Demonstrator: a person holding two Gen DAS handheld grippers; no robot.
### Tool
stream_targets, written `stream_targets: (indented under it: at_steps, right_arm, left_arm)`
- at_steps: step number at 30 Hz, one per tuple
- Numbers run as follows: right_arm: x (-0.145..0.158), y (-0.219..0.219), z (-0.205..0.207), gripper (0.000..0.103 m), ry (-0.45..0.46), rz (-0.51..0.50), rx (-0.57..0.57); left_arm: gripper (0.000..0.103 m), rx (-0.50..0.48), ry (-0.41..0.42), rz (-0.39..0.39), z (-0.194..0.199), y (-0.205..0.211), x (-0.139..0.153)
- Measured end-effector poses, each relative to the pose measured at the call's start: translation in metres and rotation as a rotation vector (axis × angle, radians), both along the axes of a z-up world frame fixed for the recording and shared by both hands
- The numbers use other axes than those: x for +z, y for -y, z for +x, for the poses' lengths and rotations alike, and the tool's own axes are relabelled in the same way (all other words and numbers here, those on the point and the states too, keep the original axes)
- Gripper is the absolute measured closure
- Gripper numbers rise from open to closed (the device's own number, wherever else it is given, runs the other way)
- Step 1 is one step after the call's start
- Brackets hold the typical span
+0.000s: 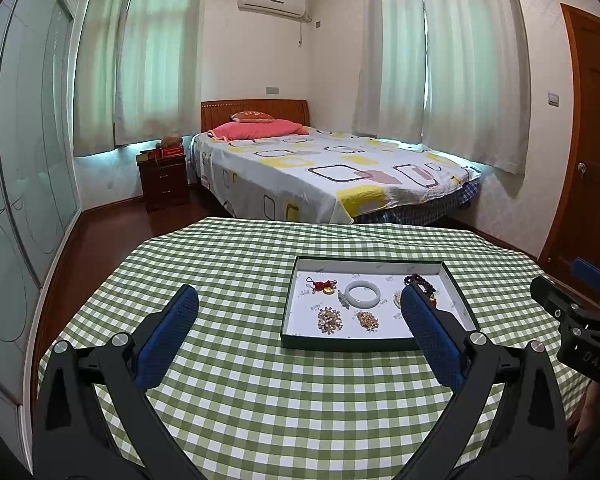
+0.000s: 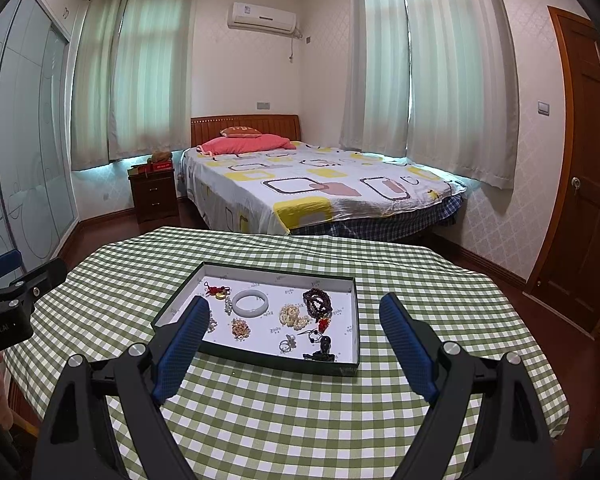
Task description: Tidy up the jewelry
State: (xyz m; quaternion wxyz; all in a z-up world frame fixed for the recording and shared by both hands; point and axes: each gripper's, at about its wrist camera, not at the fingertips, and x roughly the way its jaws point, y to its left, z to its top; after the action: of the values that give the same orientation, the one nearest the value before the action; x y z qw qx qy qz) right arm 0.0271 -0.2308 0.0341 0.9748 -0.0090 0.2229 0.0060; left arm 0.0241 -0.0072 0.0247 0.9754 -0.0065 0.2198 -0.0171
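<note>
Left gripper [image 1: 300, 312] hangs spread wide, empty, over the tabletop [image 1: 220, 400]. The tray [image 2: 352, 320] sits near the far edge, holding knot [image 2: 217, 290], bangle [image 2: 251, 302] and beads [image 2: 318, 302]. Right gripper [image 2: 294, 316] gapes empty.

Right gripper [image 2: 294, 312], jaws spread wide, hovers before the jewelry tray [image 2: 342, 368] on the checked tablecloth [image 2: 300, 420].

In the left wrist view, the dark bead bracelet [image 1: 422, 282] and part of the tray [image 1: 456, 280] are hidden by a blue finger pad [image 1: 428, 336].
</note>
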Motion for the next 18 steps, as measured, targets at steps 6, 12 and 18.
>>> stream_targets:
  at_steps: [6,12,18]
  right_arm:
    - [-0.0004,-0.0001,-0.0001,0.019,-0.002,0.002,-0.001]
    - [-0.0009,-0.0003,0.0005,0.019,-0.001,-0.001,0.001]
    - [-0.0009,-0.0006,0.0003,0.019,-0.001,0.0,0.0]
  left_arm:
    - [0.005,-0.002,-0.004,0.001,0.0,-0.0001,-0.0006]
    - [0.005,-0.001,-0.003,0.0,0.0,-0.0002,0.0]
    - [0.005,-0.003,-0.005,0.002,-0.0004,0.0002,0.0001]
